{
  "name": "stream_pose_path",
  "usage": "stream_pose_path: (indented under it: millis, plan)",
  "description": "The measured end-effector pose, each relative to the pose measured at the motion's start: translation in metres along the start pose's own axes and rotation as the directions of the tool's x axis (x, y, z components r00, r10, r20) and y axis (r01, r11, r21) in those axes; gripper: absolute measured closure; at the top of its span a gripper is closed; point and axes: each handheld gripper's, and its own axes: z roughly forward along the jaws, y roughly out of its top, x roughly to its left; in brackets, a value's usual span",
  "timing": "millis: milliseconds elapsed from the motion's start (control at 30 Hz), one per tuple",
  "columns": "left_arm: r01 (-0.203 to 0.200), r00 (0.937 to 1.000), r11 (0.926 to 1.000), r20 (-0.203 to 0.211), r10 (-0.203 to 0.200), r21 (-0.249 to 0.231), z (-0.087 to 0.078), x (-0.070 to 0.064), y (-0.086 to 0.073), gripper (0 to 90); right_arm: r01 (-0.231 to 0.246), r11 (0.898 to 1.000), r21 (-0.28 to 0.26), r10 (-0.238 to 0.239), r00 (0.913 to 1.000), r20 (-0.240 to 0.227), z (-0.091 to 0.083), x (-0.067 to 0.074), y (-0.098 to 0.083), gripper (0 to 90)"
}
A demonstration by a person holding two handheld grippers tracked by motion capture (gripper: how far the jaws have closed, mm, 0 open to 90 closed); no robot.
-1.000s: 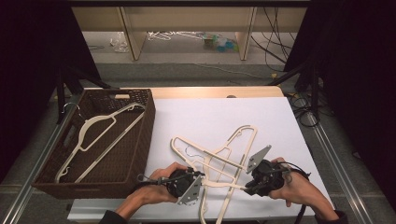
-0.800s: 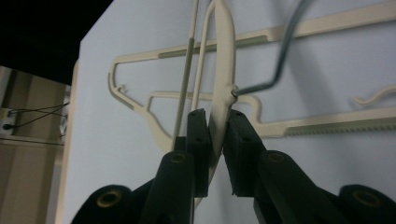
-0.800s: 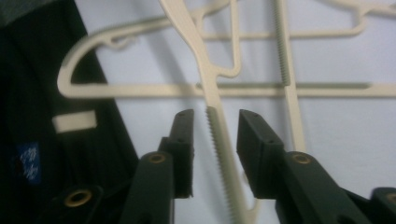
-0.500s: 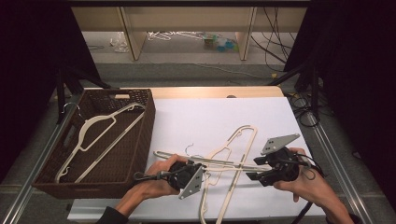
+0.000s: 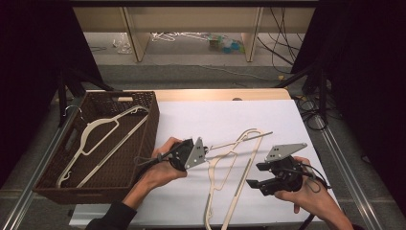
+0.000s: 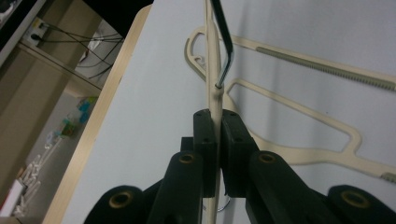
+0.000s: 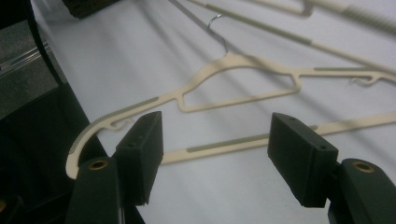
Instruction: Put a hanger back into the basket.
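My left gripper is shut on a cream plastic hanger, held off the white table and reaching right. In the left gripper view the jaws pinch this hanger edge-on, just below its metal hook. A second cream hanger lies flat on the table below. My right gripper hovers at the right of that flat hanger. Its jaws have just been opening and grip nothing. In the right gripper view the flat hanger lies beyond the parted pads.
A dark wicker basket stands at the table's left with another cream hanger inside. The white table cover stretches back to a wooden edge. Beyond it are shelves and cables on the floor.
The left gripper has closed on one hanger and lifted it off the other. The right gripper has let go, opened its jaws and drawn back to the right.
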Motion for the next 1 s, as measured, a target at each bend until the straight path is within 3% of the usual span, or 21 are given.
stream_pose_path:
  millis: [33, 133, 200, 300, 400, 467, 500, 533, 567, 600, 633, 667, 800, 900, 933, 967, 1000]
  plan:
    - [0.018, 0.9998, 0.9998, 0.000, -0.018, 0.005, -0.002, 0.005, 0.001, 85.8, 0.012, 1.000, 0.012, -0.012, 0.9999, -0.010, 0.002, -0.001, -0.002, 36.3]
    - [0.107, 0.9942, 0.9942, 0.008, -0.107, 0.001, -0.006, 0.015, 0.002, 85.9, -0.021, 1.000, -0.011, 0.021, 0.9998, 0.002, 0.010, 0.002, -0.006, 34.7]
    - [0.178, 0.9838, 0.9840, 0.022, -0.178, -0.009, -0.009, 0.021, 0.002, 85.9, -0.034, 0.999, 0.000, 0.034, 0.9994, -0.005, 0.016, 0.001, -0.010, 34.3]
    - [0.246, 0.9691, 0.9690, 0.028, -0.245, -0.027, -0.015, 0.027, 0.003, 85.9, -0.044, 0.999, -0.004, 0.044, 0.9990, 0.003, 0.026, -0.001, -0.017, 33.6]
    - [0.312, 0.9497, 0.9485, 0.044, -0.310, -0.053, -0.023, 0.032, 0.005, 85.9, -0.066, 0.998, 0.000, 0.066, 0.9978, -0.002, 0.031, -0.001, -0.022, 33.1]
    - [0.358, 0.9329, 0.9313, 0.062, -0.355, -0.066, -0.030, 0.035, 0.009, 85.9, -0.067, 0.998, 0.006, 0.067, 0.9977, -0.005, 0.036, -0.001, -0.025, 33.0]
    - [0.372, 0.9272, 0.9250, 0.078, -0.366, -0.077, -0.033, 0.036, 0.011, 85.9, -0.063, 0.998, 0.000, 0.063, 0.9980, -0.002, 0.038, -0.001, -0.027, 32.9]
    - [0.374, 0.9259, 0.9246, 0.082, -0.369, -0.070, -0.036, 0.038, 0.013, 85.9, -0.071, 0.997, 0.011, 0.071, 0.9975, -0.006, 0.040, 0.000, -0.028, 32.7]
    - [0.393, 0.9184, 0.9159, 0.089, -0.386, -0.083, -0.039, 0.039, 0.016, 85.9, -0.055, 0.998, 0.026, 0.056, 0.9984, -0.010, 0.040, 0.000, -0.029, 32.7]
    - [0.424, 0.9045, 0.9009, 0.098, -0.415, -0.095, -0.043, 0.041, 0.018, 85.9, -0.050, 0.999, 0.008, 0.050, 0.9987, -0.010, 0.043, 0.000, -0.029, 32.7]
    - [0.438, 0.8968, 0.8937, 0.116, -0.427, -0.097, -0.047, 0.043, 0.020, 85.9, -0.051, 0.998, 0.029, 0.051, 0.9985, -0.018, 0.042, 0.002, -0.030, 32.5]
    - [0.460, 0.8861, 0.8814, 0.123, -0.447, -0.109, -0.049, 0.044, 0.022, 85.9, -0.063, 0.998, 0.030, 0.063, 0.9978, -0.020, 0.043, 0.003, -0.030, 32.2]
    - [0.513, 0.8535, 0.8505, 0.173, -0.492, -0.115, -0.064, 0.052, 0.030, 85.9, -0.046, 0.999, 0.026, 0.047, 0.9987, -0.021, 0.043, 0.002, -0.031, 32.1]
    - [0.530, 0.8410, 0.8383, 0.208, -0.499, -0.129, -0.076, 0.059, 0.036, 85.9, -0.029, 0.999, 0.015, 0.030, 0.9994, -0.016, 0.044, 0.000, -0.032, 32.1]
    - [0.533, 0.8391, 0.8366, 0.210, -0.502, -0.128, -0.081, 0.061, 0.038, 85.9, -0.054, 0.998, 0.032, 0.055, 0.9982, -0.025, 0.042, 0.002, -0.032, 32.1]
    - [0.528, 0.8427, 0.8390, 0.206, -0.498, -0.132, -0.086, 0.064, 0.039, 85.9, -0.047, 0.999, 0.025, 0.047, 0.9985, -0.027, 0.043, 0.003, -0.033, 32.1]
    - [0.529, 0.8418, 0.8374, 0.209, -0.498, -0.137, -0.091, 0.067, 0.041, 85.9, -0.038, 0.999, 0.029, 0.039, 0.9988, -0.031, 0.043, 0.002, -0.033, 31.8]
